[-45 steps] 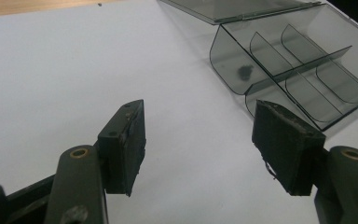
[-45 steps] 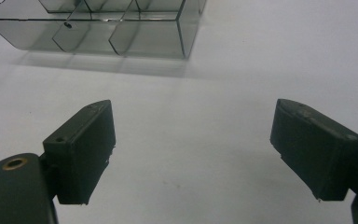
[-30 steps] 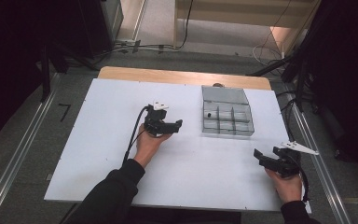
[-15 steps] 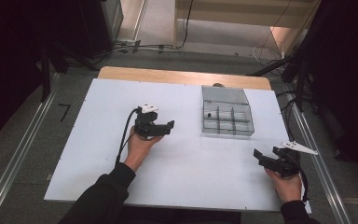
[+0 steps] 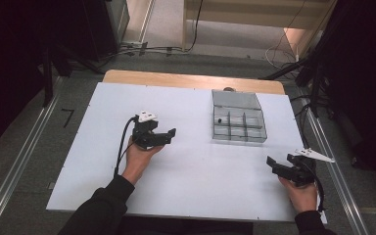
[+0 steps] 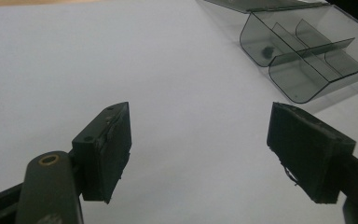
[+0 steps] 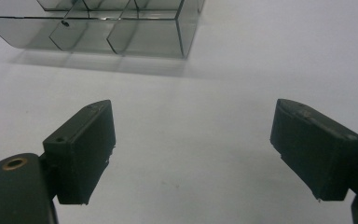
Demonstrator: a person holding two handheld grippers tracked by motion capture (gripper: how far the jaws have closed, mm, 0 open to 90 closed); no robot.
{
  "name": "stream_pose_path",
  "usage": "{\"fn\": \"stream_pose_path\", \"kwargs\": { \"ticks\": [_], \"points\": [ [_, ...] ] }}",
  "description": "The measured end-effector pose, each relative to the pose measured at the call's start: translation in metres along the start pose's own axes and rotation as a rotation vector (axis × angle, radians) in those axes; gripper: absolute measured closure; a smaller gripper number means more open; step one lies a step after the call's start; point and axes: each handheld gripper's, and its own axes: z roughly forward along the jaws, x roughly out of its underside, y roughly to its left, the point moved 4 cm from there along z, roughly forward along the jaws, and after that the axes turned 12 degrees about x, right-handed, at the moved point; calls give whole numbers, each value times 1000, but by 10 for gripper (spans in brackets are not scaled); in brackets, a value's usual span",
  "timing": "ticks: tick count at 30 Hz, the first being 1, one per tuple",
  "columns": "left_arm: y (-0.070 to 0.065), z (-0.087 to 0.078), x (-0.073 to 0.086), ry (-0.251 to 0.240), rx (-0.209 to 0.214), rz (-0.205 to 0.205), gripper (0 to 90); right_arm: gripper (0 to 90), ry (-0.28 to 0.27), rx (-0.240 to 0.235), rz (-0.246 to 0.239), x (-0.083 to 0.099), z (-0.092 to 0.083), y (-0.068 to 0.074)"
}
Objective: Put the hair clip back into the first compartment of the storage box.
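A clear grey compartment box (image 5: 237, 121) stands on the white table (image 5: 191, 186), right of centre, with a small dark item (image 5: 219, 119) in one left-hand cell. My left gripper (image 5: 169, 136) is held mid-table, left of the box, jaws pointing right. In the left gripper view it (image 6: 200, 140) is open with only bare table between its pads, and the box (image 6: 303, 51) lies ahead at the upper right. My right gripper (image 5: 272, 166) sits near the front right corner, pointing left. In the right gripper view it (image 7: 193, 140) is open and empty, below the box (image 7: 98, 23).
A wooden strip (image 5: 191, 81) runs along the table's far edge. Metal rails (image 5: 19, 166) flank the table on both sides, and cables (image 5: 147, 49) lie on the floor beyond. A black cable (image 5: 122, 147) trails from the left gripper along the forearm.
My left gripper has drawn back to the left, away from the box, still open. The right gripper has stayed where it was.
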Motion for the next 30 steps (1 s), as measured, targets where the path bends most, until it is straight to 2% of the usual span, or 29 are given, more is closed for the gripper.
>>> {"fn": "stream_pose_path", "kwargs": {
  "ticks": [9, 20, 30],
  "points": [
    [4, -12, 5, -14, -11, -10, 225, 121, -2, -2, -2, 0, 0, 0],
    [19, -29, 18, -15, -48, -31, 211, 121, 1, -2, 0, 0, 0, 0],
    [25, -46, 25, -21, -57, -40, 211, 121, 4, 0, 0, 0, -1, 1]
  ]
}}
